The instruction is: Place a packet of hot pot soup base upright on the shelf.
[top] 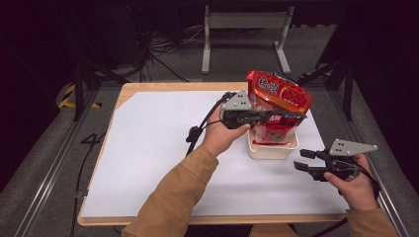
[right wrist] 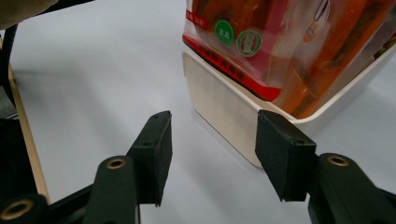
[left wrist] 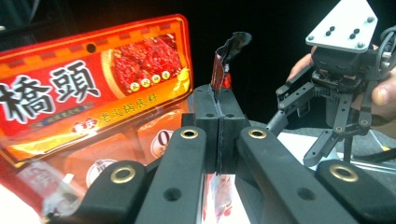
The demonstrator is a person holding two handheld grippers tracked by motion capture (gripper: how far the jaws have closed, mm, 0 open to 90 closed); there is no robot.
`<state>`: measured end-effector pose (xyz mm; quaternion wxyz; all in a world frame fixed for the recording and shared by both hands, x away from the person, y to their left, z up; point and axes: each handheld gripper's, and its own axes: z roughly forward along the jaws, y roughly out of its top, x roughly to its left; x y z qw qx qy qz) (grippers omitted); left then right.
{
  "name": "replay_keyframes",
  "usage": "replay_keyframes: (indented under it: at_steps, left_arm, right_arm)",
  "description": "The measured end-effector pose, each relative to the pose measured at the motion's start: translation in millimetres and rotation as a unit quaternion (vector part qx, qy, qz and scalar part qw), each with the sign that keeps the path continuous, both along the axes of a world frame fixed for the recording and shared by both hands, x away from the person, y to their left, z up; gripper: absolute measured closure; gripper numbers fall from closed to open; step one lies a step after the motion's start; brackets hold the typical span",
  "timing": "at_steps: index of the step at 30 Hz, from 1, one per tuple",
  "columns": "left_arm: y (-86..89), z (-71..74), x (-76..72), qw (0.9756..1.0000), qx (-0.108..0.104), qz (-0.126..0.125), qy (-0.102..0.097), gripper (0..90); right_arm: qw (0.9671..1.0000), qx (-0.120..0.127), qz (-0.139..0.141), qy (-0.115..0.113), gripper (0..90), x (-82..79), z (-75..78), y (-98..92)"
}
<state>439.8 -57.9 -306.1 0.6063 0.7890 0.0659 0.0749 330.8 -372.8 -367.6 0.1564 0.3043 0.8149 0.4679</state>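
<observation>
A large red seasoning packet (top: 279, 96) with Chinese lettering stands upright in a cream tray (top: 272, 149) at the table's right middle. My left gripper (top: 299, 116) reaches across the packet's front, shut on a thin red side edge of the packet (left wrist: 218, 74), which sticks up edge-on between the pressed jaws. The packet's printed face (left wrist: 93, 84) fills the left of that view. My right gripper (top: 307, 160) hovers open in front and to the right of the tray, nothing between its jaws. In its own view the right gripper (right wrist: 212, 149) faces the tray's near corner (right wrist: 224, 107), the packet (right wrist: 280, 42) above.
A white sheet (top: 163, 148) covers the wooden table (top: 148, 87); its front edge runs just behind my forearms. A grey metal stand (top: 244, 29) and cables (top: 163, 54) lie on the floor beyond. The right gripper (left wrist: 299, 116) appears opposite in the left gripper view.
</observation>
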Motion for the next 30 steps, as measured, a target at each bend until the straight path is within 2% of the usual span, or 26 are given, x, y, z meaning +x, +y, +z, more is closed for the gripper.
replay_keyframes:
  at_steps: [11, 16, 21, 26, 30]
  left_arm:
    - [-9.8, -11.4, 4.9, 0.9999, 0.000, 0.000, 0.014, 90.0]
    - [-16.1, -16.5, 5.6, 0.9999, 0.006, 0.001, 0.013, 90.0]
    - [-19.2, -21.5, 6.4, 0.9998, -0.001, 0.004, 0.019, 90.0]
    - [-20.9, -27.9, 7.5, 0.9997, 0.002, 0.009, 0.025, 90.0]
    - [-20.5, -32.6, 10.1, 0.9993, -0.003, 0.005, 0.036, 90.0]
  right_arm:
    - [1.0000, 0.000, 0.004, 0.003, 46.8, 0.4, -1.2, 1.4]
    - [1.0000, -0.002, 0.006, 0.005, 46.7, 0.6, -1.9, 2.4]
    - [0.9999, -0.002, 0.008, 0.007, 46.5, 1.0, -2.8, 3.0]
    - [0.9999, -0.002, 0.009, 0.007, 46.4, 0.8, -2.6, 3.0]
    - [0.9999, -0.004, 0.011, 0.009, 46.2, 1.4, -3.4, 3.9]
